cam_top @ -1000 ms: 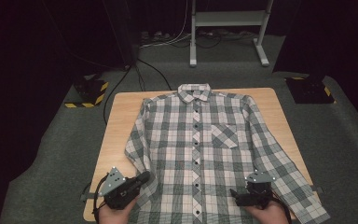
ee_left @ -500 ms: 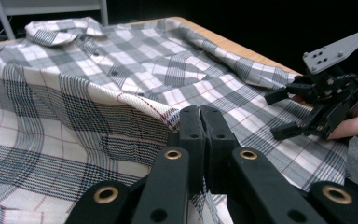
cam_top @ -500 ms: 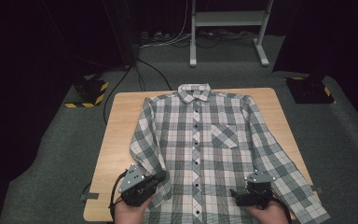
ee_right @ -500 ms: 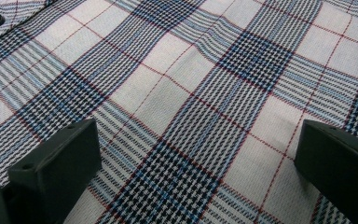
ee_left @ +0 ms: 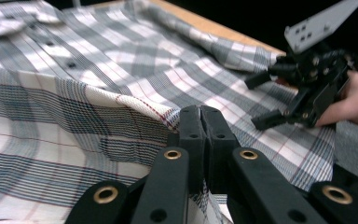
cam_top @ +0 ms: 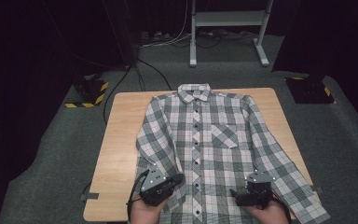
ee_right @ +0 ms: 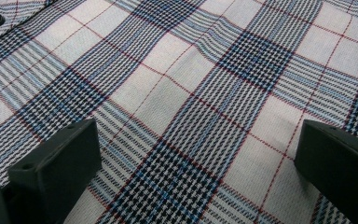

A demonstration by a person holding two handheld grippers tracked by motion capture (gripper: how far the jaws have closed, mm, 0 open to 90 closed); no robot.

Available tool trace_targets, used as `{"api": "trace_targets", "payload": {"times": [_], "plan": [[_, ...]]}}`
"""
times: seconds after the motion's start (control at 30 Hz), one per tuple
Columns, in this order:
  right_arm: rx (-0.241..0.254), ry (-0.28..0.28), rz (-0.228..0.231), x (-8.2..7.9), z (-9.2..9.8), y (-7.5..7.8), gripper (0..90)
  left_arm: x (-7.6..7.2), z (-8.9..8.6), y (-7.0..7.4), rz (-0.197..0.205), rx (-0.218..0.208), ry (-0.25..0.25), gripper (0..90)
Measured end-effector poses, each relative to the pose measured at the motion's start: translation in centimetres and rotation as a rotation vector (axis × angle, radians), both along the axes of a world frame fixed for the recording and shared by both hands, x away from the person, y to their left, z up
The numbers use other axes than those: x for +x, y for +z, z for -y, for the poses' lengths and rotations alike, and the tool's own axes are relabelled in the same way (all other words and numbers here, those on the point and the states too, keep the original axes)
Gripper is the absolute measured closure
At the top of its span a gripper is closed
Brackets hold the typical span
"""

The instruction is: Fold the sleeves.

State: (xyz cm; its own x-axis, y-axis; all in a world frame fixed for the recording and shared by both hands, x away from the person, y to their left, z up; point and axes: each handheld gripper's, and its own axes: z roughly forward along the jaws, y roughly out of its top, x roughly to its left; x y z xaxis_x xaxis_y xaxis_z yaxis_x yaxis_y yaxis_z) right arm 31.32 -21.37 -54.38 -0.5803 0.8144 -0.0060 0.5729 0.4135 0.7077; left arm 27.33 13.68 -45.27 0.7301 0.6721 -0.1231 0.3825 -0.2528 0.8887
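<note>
- Surface: light wooden top on grey carpet, dark surround. A white frame stand is behind it, and yellow-black striped blocks sit on the floor to the left.
- Plaid shirt: lies flat on the surface, buttoned front up, collar at the far edge, chest pocket on the picture's right of the button row. Sleeves run down both sides; the hem is at the near edge between the two hands. The right sleeve end reaches the near right corner.
- Left hand-held gripper: at the shirt's near left, over the lower sleeve and side. Jaws fully closed, pinching a fold of the plaid cloth; in the left gripper view the fabric edge rises into a ridge up to the closed tips.
- Right hand-held gripper: at the near right part of the hem. Jaws wide apart; in the right gripper view flat cloth lies between them, not pinched.
</note>
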Motion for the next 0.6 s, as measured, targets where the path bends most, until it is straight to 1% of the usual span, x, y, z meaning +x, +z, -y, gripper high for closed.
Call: {"api": "trace_targets", "payload": {"times": [0.03,0.07,0.13,0.17,0.2,0.23,0.27,0.43,0.6], "plan": [[0.000,0.000,0.000,0.0,0.0,0.0,0.0,0.2,0.6,-0.7,-0.017,0.009,-0.009,88.3],[0.000,0.000,0.000,0.0,0.0,0.0,0.0,0.2,0.6,-0.7,-0.017,0.009,-0.009,88.3],[0.000,0.000,0.000,0.0,0.0,0.0,0.0,0.5,1.3,-1.6,-0.036,0.016,-0.019,88.1],[0.000,0.000,0.000,0.0,0.0,0.0,0.0,0.5,1.3,-1.6,-0.036,0.016,-0.019,88.0],[0.000,0.000,0.000,0.0,0.0,0.0,0.0,0.8,1.6,-2.0,-0.045,0.014,-0.016,88.0],[0.000,0.000,0.000,0.0,0.0,0.0,0.0,0.8,1.6,-2.0,-0.045,0.014,-0.016,88.0],[0.000,0.000,0.000,0.0,0.0,0.0,0.0,1.1,1.7,-2.3,-0.051,0.005,-0.012,88.0],[0.000,0.000,0.000,0.0,0.0,0.0,0.0,1.4,2.1,-2.7,-0.057,0.004,-0.015,87.8],[0.000,0.000,0.000,0.0,0.0,0.0,0.0,1.7,3.0,-3.3,-0.066,0.004,-0.026,87.3]]}}
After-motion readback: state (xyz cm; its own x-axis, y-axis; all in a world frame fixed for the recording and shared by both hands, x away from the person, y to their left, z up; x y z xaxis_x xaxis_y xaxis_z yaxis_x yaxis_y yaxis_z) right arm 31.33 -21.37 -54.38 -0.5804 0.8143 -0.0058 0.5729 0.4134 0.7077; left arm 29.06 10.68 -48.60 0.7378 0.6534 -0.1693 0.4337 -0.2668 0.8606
